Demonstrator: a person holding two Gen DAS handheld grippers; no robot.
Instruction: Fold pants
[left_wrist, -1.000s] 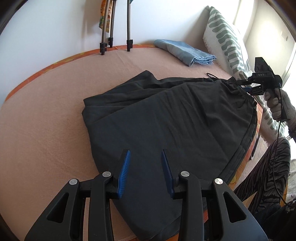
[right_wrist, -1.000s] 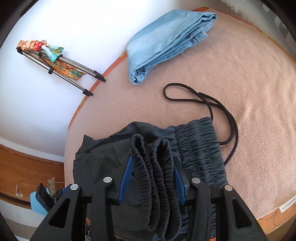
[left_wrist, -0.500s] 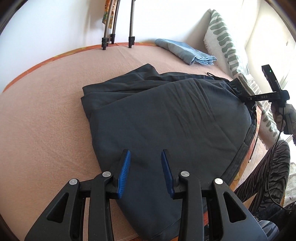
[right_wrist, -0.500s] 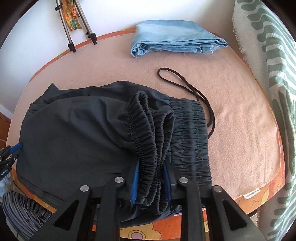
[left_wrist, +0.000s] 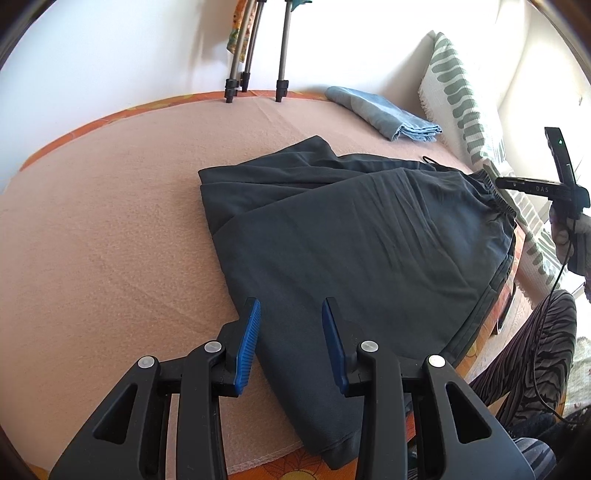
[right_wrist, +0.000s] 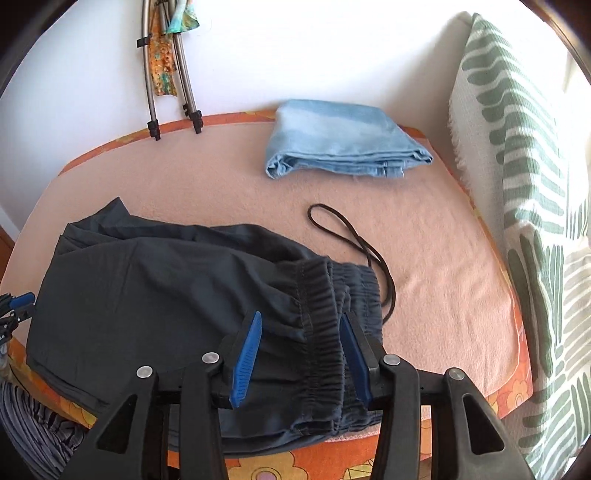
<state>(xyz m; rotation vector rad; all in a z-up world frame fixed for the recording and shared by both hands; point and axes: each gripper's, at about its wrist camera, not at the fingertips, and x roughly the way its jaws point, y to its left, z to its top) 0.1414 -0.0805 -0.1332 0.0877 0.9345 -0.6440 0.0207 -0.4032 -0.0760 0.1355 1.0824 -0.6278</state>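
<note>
Pants (left_wrist: 362, 236) — dark grey, folded over on themselves — lie on a bed covered with a peach blanket (left_wrist: 110, 221), their elastic waistband (right_wrist: 325, 332) at the near right edge and a black drawstring (right_wrist: 354, 243) looping out over the blanket. The right hand-held gripper (right_wrist: 301, 354) has the bunched waistband between its blue pads; its jaws are opening, and the left pad stands clear of the cloth. The left hand-held gripper (left_wrist: 290, 343) hovers over the folded hem end — jaws apart, nothing between them. Folded light-blue jeans (right_wrist: 343, 140) rest near the wall, well apart from the pants, beside a green-patterned cushion (right_wrist: 524, 184).
</note>
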